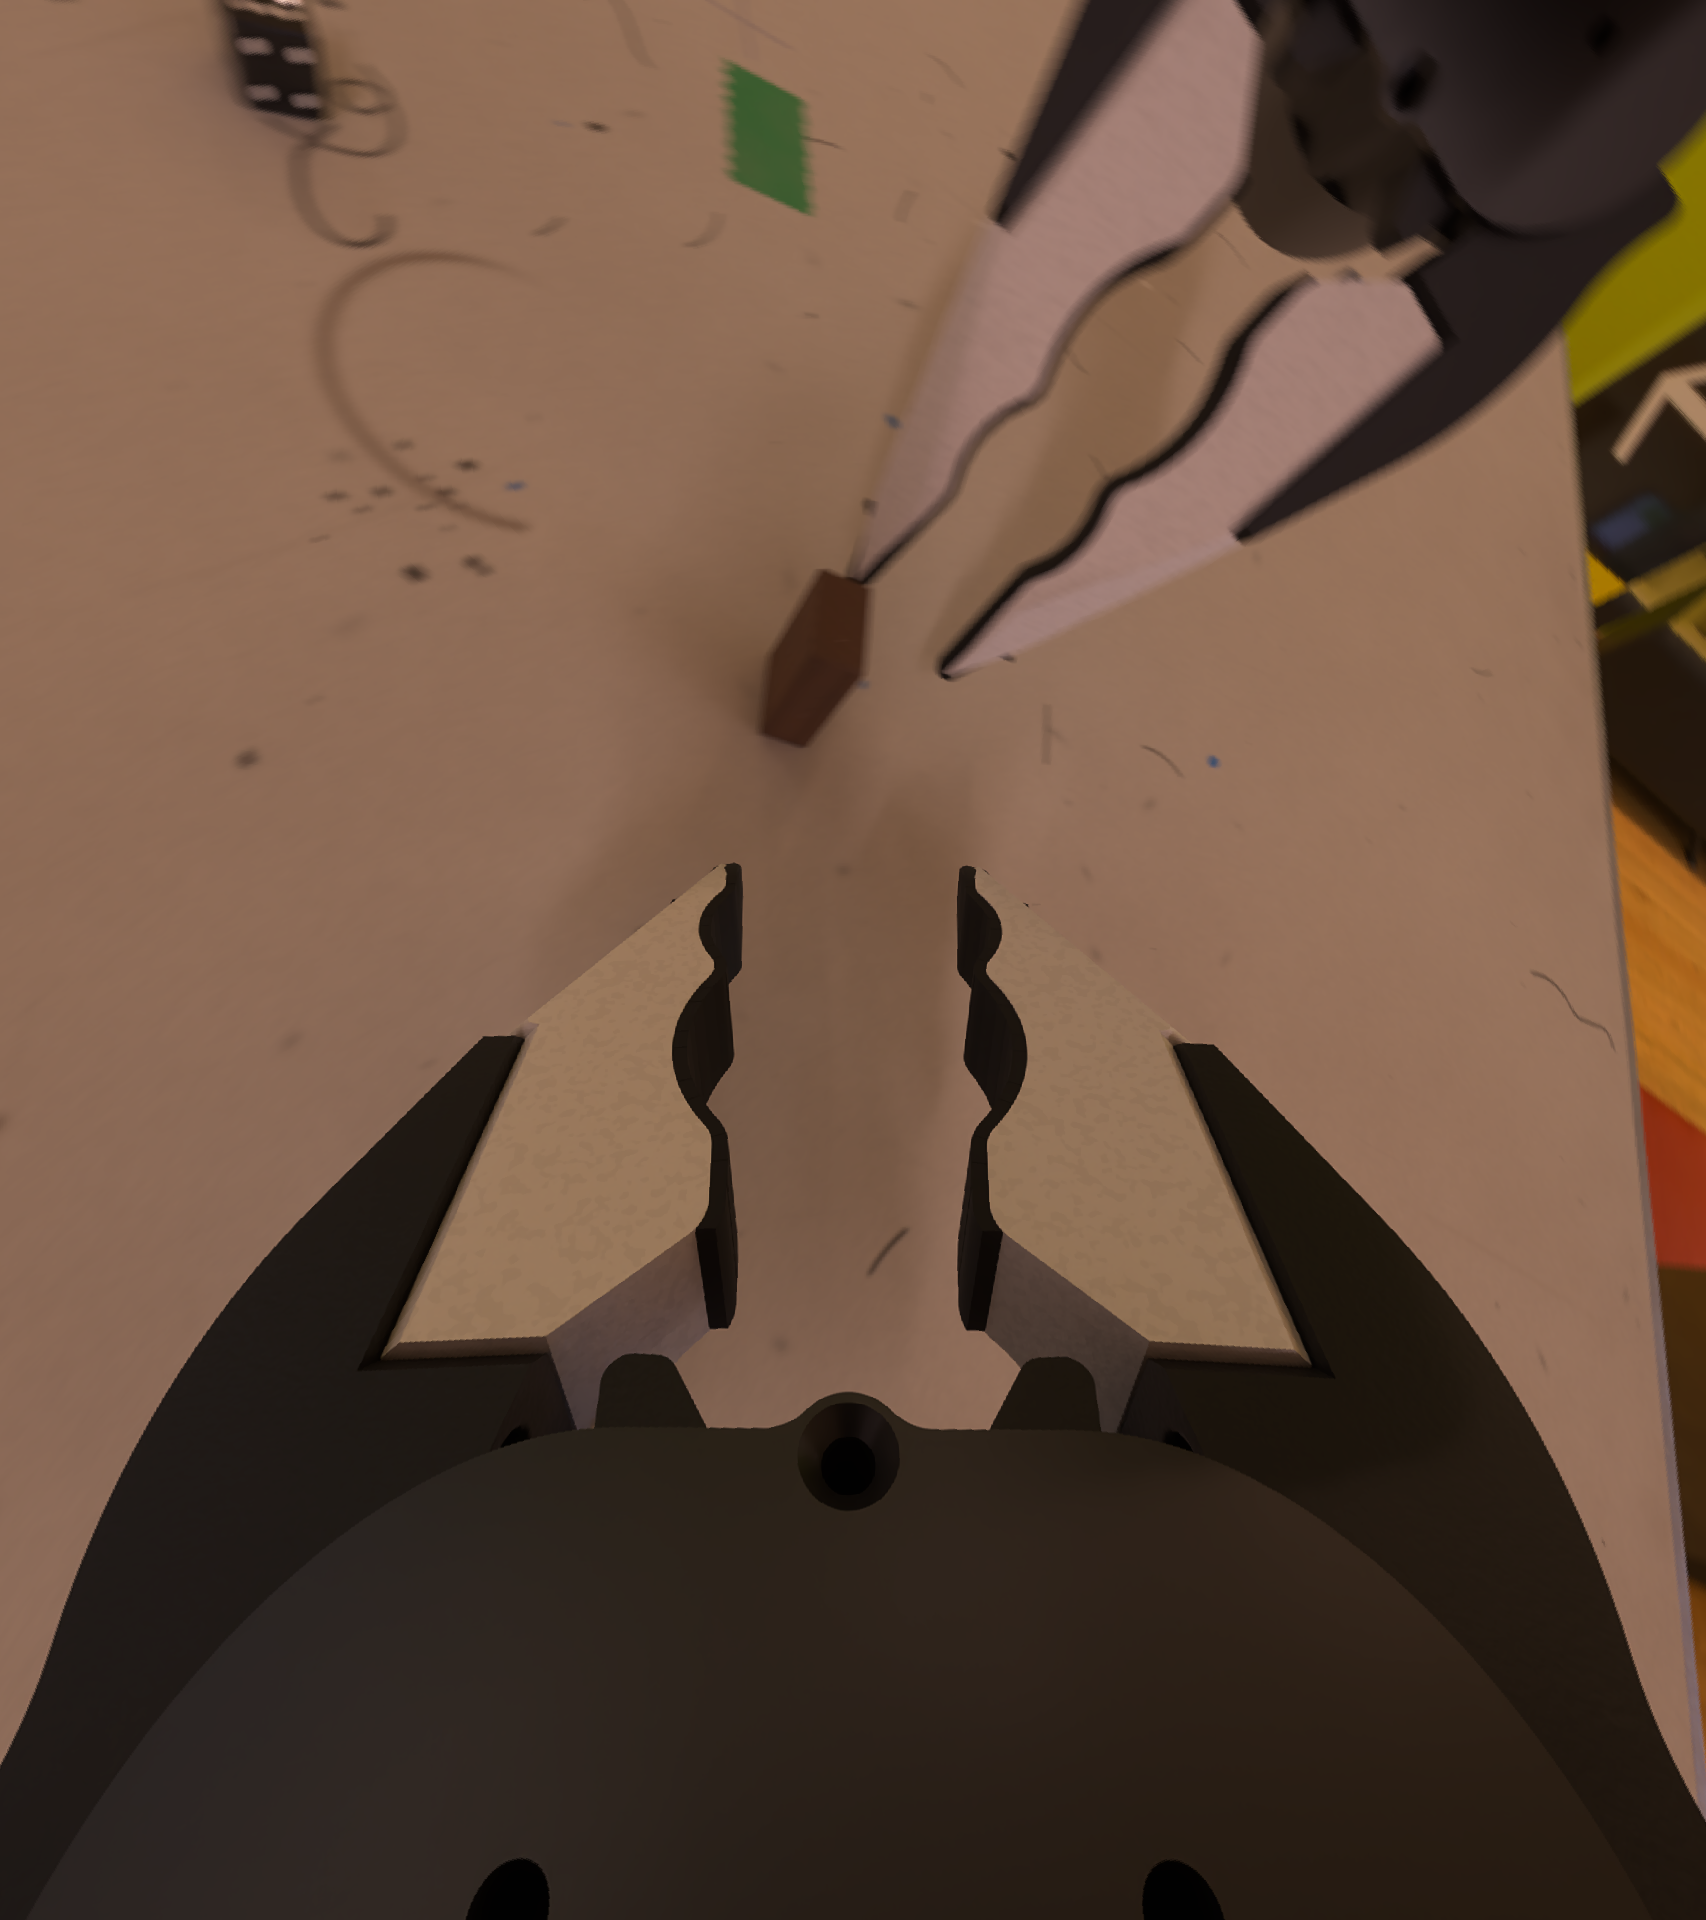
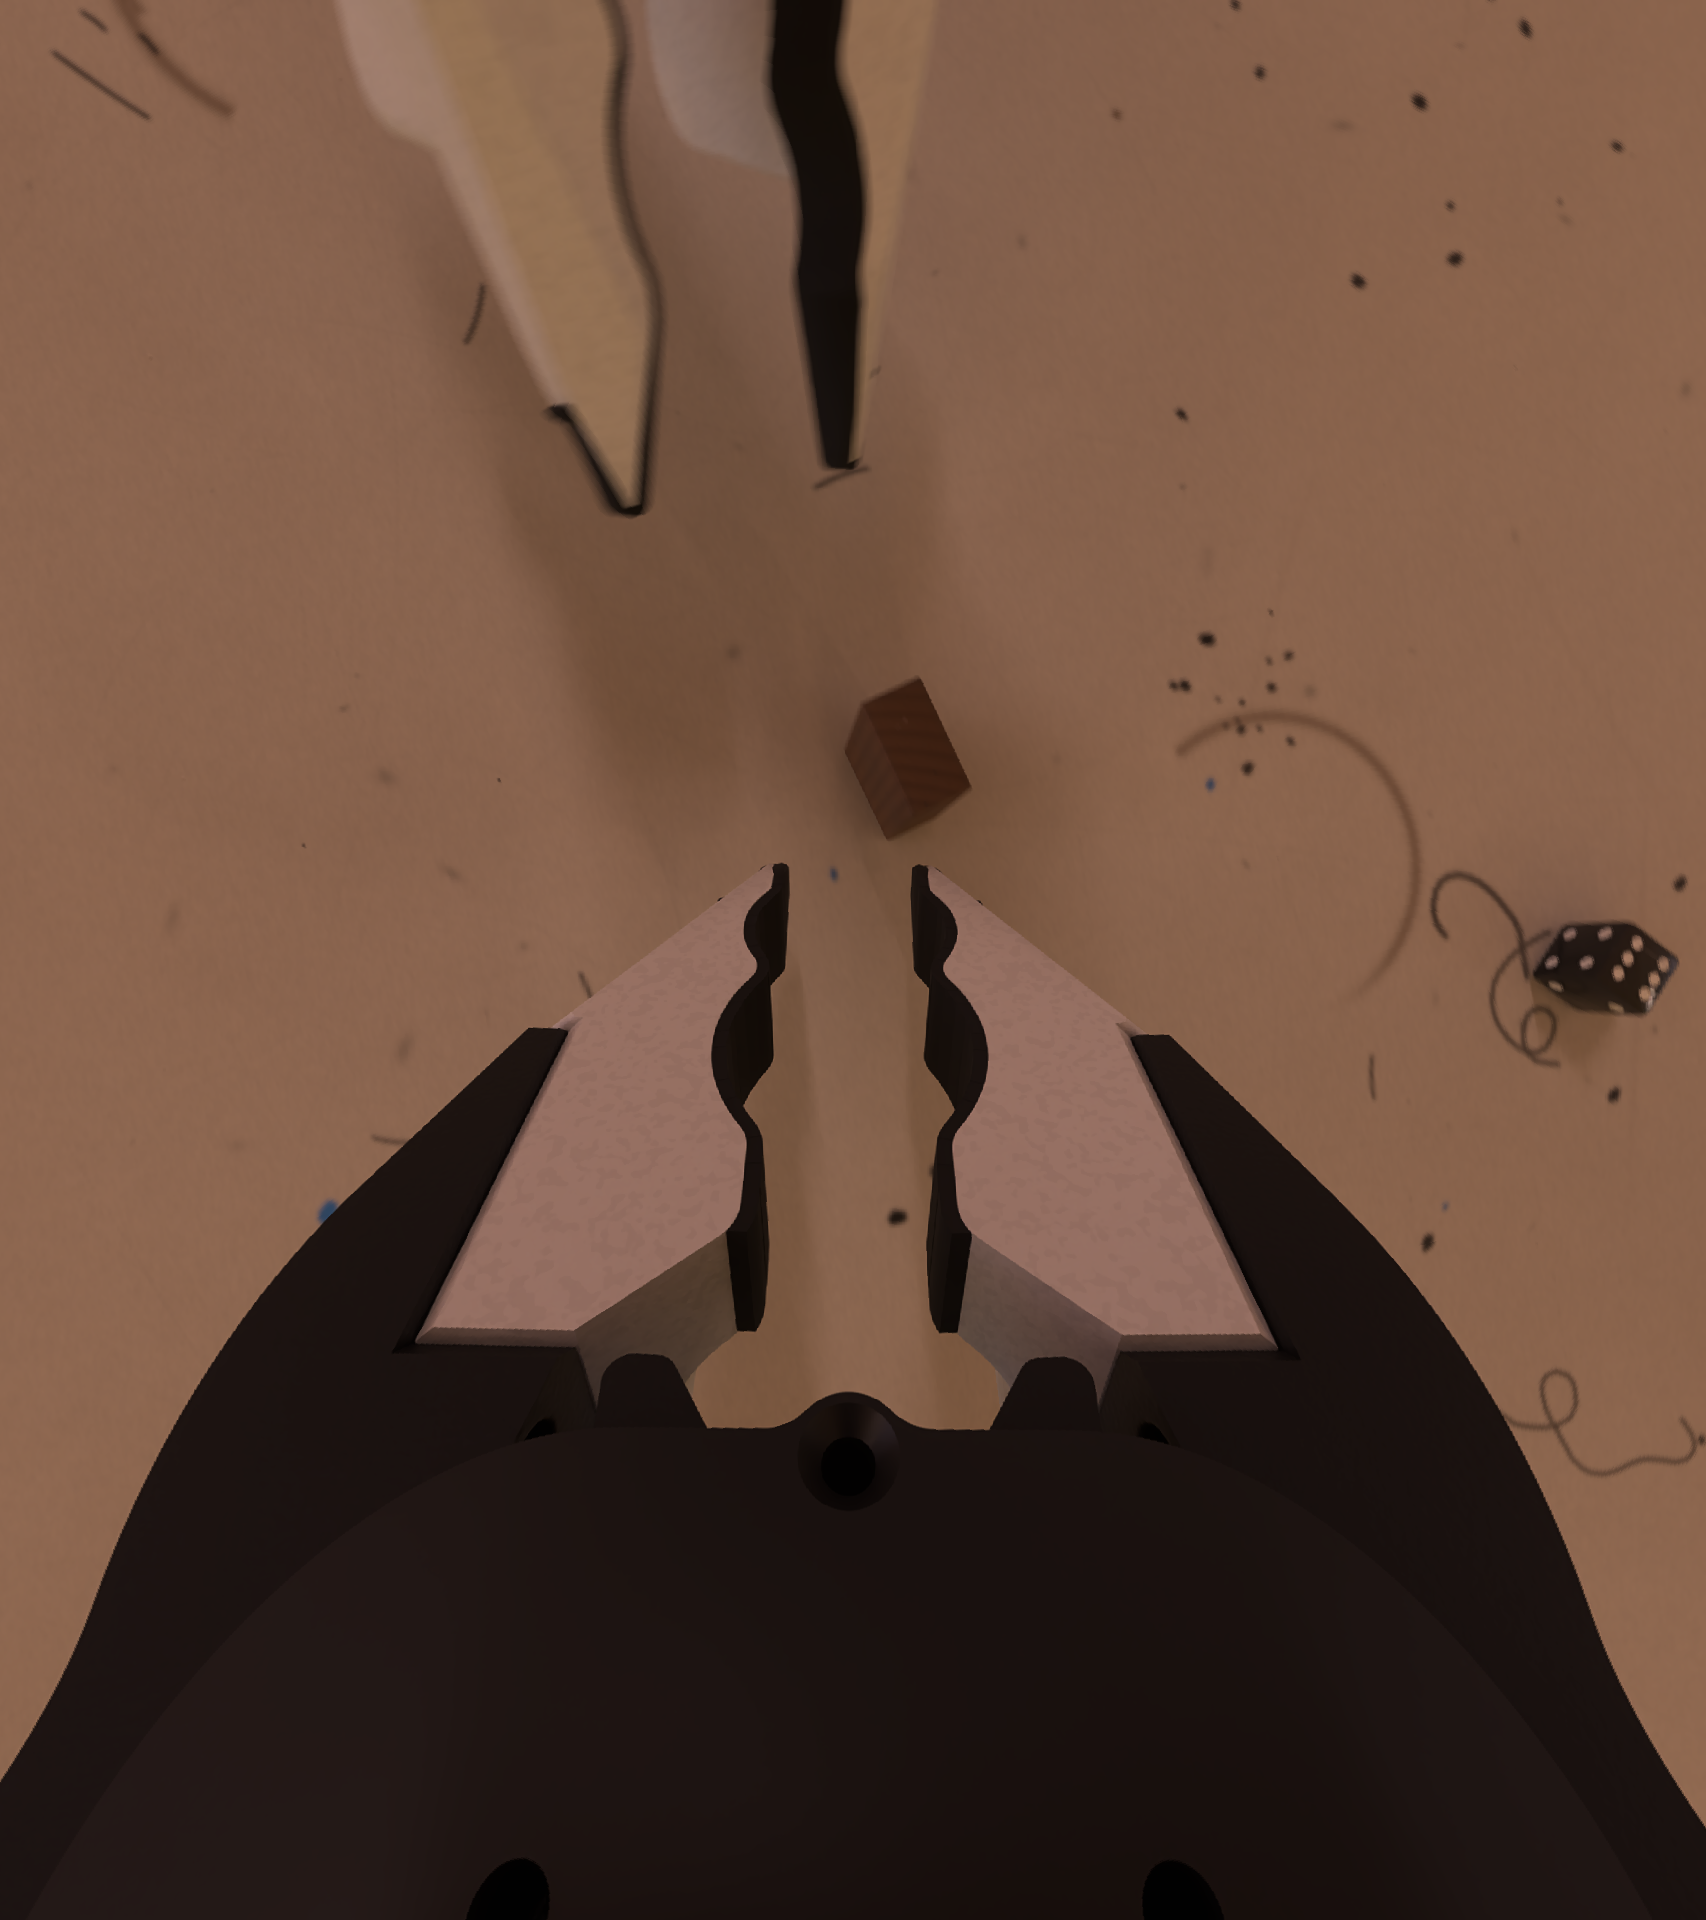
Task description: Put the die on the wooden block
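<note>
A small brown wooden block [image 1: 816, 659] lies on the tan table, ahead of my left gripper [image 1: 849, 871] and slightly to its left; it also shows in the right wrist view [image 2: 906, 771], just beyond my right gripper [image 2: 849, 871] and a little to its right. A black die with white pips [image 2: 1605, 966] lies on the table far to the right of my right gripper; it appears at the top left of the left wrist view [image 1: 275, 64]. Both grippers are open and empty. My right gripper also shows in the left wrist view [image 1: 906, 623], its tips beside the block.
The table [image 1: 205, 935] is scuffed with dark marks and ring stains. A green patch [image 1: 768, 137] lies on it at the far side. The table's right edge [image 1: 1618, 935] drops to a floor of wood, red and yellow-green. My left gripper also shows in the right wrist view [image 2: 733, 486].
</note>
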Controlling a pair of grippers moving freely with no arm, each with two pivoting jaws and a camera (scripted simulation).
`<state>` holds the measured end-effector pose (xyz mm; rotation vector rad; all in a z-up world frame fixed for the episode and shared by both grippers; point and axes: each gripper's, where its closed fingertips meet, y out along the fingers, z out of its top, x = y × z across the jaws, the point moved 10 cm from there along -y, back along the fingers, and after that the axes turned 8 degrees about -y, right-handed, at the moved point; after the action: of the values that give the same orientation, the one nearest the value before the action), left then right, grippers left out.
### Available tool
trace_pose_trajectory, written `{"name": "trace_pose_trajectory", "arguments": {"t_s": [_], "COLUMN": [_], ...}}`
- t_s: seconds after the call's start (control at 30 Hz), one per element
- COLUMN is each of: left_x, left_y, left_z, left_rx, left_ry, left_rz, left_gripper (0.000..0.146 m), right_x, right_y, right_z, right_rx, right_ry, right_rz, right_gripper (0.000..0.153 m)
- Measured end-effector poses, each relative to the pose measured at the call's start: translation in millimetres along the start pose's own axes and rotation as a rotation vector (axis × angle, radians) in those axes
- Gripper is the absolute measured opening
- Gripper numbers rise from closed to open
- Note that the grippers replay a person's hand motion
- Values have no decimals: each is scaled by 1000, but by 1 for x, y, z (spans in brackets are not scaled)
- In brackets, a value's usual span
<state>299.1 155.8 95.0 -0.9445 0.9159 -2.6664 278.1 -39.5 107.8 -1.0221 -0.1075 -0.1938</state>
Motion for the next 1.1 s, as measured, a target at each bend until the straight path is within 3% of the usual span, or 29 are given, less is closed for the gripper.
{"name": "trace_pose_trajectory", "arguments": {"t_s": [0.23,0.37,0.53,0.63,0.77,0.9,1.0,1.1], "left_x": [15,9,4,0,-5,-10,-12,-14], "left_y": [10,1,5,4,2,1,1,1], "left_z": [12,15,10,7,5,6,7,8], "left_rx": [-16,35,104,150,197,218,219,226], "left_ry": [146,345,522,561,559,511,493,476], "left_rz": [-80,-145,-122,-54,0,29,36,41], "left_gripper": [33,30,25,25,32,38,40,38], "right_x": [15,20,22,23,31,42,46,59], "right_y": [-13,-13,-13,-18,-38,-62,-66,-60], "right_z": [-26,-35,-38,-37,-43,-63,-78,-71], "right_rx": [10,8,65,167,337,445,420,349], "right_ry": [38,40,73,118,240,469,646,701], "right_rz": [-52,-58,-57,-34,-84,-302,-358,-375], "right_gripper": [19,23,39,40,39,37,36,36]}}
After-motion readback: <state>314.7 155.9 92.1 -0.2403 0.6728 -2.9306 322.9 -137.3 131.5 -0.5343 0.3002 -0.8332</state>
